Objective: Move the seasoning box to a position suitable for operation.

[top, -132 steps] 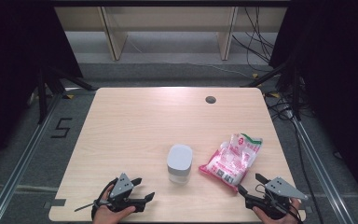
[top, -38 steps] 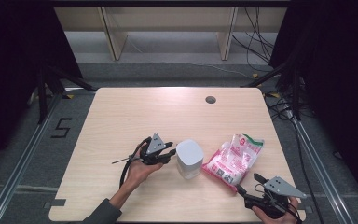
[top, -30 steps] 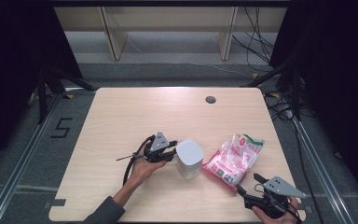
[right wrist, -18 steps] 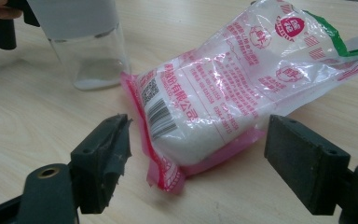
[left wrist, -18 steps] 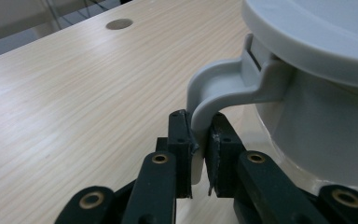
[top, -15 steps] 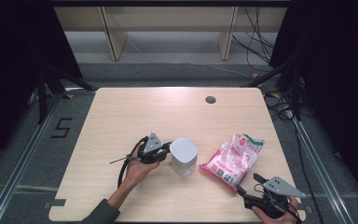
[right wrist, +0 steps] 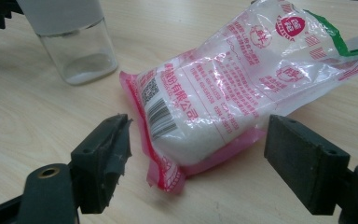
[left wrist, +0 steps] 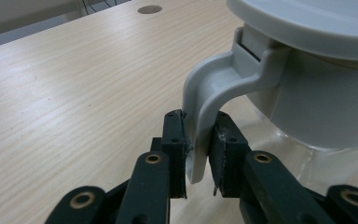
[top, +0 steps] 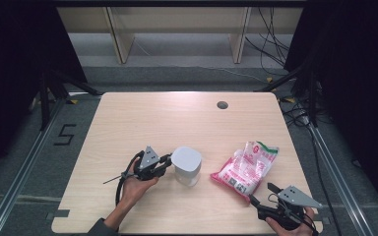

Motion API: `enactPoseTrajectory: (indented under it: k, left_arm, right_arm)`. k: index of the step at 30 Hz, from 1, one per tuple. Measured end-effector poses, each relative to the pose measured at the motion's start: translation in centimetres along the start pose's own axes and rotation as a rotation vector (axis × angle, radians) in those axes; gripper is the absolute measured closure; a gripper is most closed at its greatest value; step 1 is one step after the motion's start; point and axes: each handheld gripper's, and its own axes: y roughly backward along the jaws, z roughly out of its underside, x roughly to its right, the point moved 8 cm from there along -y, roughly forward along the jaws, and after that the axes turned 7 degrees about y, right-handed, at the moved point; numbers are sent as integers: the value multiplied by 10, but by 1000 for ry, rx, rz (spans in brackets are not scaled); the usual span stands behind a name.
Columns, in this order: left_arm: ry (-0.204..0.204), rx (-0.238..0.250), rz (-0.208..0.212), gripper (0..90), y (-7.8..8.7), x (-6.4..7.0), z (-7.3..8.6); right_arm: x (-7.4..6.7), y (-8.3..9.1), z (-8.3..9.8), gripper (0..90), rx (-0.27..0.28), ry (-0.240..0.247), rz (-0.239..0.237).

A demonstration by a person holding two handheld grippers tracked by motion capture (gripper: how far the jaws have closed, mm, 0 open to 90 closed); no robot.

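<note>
Left claw (left wrist: 196, 154) grips the grey handle (left wrist: 205, 100) of the jar (top: 186, 165): the jaws have just been closing and easing, and the handle's lower end sits between them with both pads (left wrist: 174, 140) against it. Taking the handle rather than the body makes sense, since the lid and glass look too wide for the jaws. The jar stands upright near the middle of the table (top: 142, 113), just right of the left claw (top: 158, 164), apart from the bag.

Right claw (right wrist: 200, 158) is wide open and holds nothing. It points at the near end of the pink and white bag of sugar (right wrist: 223, 88), which lies flat just beyond the tips, not touching. Judgement: it waits there, ready to take the bag once the jar is placed and opened.
</note>
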Motion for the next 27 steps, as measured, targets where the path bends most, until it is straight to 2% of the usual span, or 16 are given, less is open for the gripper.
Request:
enactPoseTrajectory:
  k: [4,5,12,14,16,19,23,24,27]
  left_arm:
    - [4,3,-3,761,6,1,4]
    - [17,10,-2,759,7,2,4]
    - [9,7,-26,746,18,4,11]
    - [25,14,-31,743,21,6,12]
    - [14,10,-34,739,22,6,13]
    - [32,13,-24,732,28,9,16]
    - [14,4,-32,725,33,11,19]
    - [29,11,-29,723,34,13,19]
    - [21,5,-30,720,38,15,21]
  right_arm:
    - [-1,0,0,232,1,-2,1]
    - [0,0,0,233,2,3,2]
    - [0,0,0,234,3,9,4]
    - [0,0,-1,234,7,13,3]
    - [0,0,0,234,5,12,3]
    - [0,0,-1,234,7,9,5]
    - [-1,1,-1,234,8,7,1]
    - [0,0,-1,234,12,16,3]
    - [0,0,-1,234,10,11,2]
